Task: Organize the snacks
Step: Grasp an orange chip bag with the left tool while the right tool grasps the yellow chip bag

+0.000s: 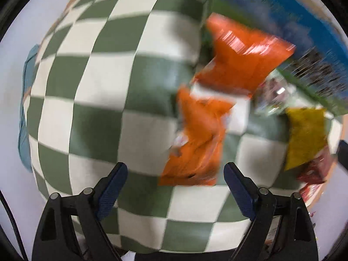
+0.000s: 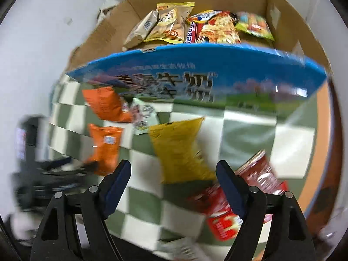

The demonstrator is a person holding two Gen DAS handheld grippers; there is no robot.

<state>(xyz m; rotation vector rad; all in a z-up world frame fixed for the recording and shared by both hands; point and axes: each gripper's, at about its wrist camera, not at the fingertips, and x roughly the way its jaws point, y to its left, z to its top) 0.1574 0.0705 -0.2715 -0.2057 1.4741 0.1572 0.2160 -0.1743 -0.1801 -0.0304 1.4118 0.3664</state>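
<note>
Two orange snack bags lie on the green-and-white checked cloth [image 1: 97, 87]: a near one [image 1: 195, 143] just ahead of my open, empty left gripper [image 1: 175, 174], and a far one [image 1: 245, 56]. A yellow bag [image 1: 304, 137] and a red bag [image 1: 313, 171] lie to the right. In the right wrist view, my open, empty right gripper [image 2: 174, 171] hovers over the yellow bag [image 2: 180, 150], with red bags [image 2: 256, 174] under its right finger. The orange bags [image 2: 104, 104] [image 2: 104, 145] lie to the left. A cardboard box [image 2: 217, 76] with a blue printed side holds several snack packs [image 2: 195, 26].
A small white packet [image 2: 143, 117] lies between the orange and yellow bags. The left gripper shows as a dark blurred shape [image 2: 39, 169] at the left of the right wrist view. The table's orange edge [image 2: 322, 152] runs at the right. Both views are motion-blurred.
</note>
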